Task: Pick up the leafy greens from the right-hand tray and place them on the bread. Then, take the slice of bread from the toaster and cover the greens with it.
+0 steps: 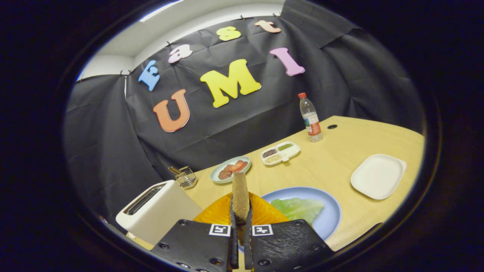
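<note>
Gripper view: the gripper (241,223) has its fingers pinching a slice of bread (240,198) held on edge, raised above an orange plate (215,215) beside the white toaster (157,209). Leafy greens (298,209) lie on a blue plate (329,211) just ahead of the fingers. Farther along the counter (332,166) stand a white tray (378,176), a divided dish (280,153) and a bottle (310,118).
</note>
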`<state>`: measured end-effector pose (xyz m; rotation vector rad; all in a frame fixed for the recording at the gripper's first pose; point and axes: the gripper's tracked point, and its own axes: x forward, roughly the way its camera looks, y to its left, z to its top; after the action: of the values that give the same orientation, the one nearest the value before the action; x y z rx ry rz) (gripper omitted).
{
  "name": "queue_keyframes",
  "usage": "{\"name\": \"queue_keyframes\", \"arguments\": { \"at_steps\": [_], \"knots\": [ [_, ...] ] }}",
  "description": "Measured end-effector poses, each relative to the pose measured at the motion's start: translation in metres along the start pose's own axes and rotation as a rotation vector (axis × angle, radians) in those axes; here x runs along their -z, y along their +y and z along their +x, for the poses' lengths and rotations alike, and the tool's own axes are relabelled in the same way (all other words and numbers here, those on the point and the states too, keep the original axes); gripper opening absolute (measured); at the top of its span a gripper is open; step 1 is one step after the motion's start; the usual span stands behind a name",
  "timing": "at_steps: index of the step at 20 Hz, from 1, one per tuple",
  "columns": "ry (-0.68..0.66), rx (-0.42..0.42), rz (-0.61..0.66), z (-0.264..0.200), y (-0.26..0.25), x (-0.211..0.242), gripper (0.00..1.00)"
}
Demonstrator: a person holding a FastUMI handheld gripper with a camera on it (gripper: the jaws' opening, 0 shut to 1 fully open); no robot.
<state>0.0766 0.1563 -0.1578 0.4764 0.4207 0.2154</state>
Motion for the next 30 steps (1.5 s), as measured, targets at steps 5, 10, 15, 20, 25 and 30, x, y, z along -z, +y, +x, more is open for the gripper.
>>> {"name": "queue_keyframes", "arguments": {
  "at_steps": [5,10,15,20,25,30],
  "knots": [
    [0.021,0.036,0.044,-0.001,-0.032,0.01,0.15],
    [0.051,0.091,0.049,-0.002,-0.065,0.018,0.25],
    [0.095,0.116,0.032,-0.008,-0.084,0.024,0.55],
    [0.044,0.086,-0.054,-0.02,-0.092,-0.002,0.77],
    [-0.115,0.055,-0.255,-0.052,-0.107,-0.076,0.95],
    [-0.31,0.051,-0.43,-0.1,-0.114,-0.15,0.95]
  ]
}}
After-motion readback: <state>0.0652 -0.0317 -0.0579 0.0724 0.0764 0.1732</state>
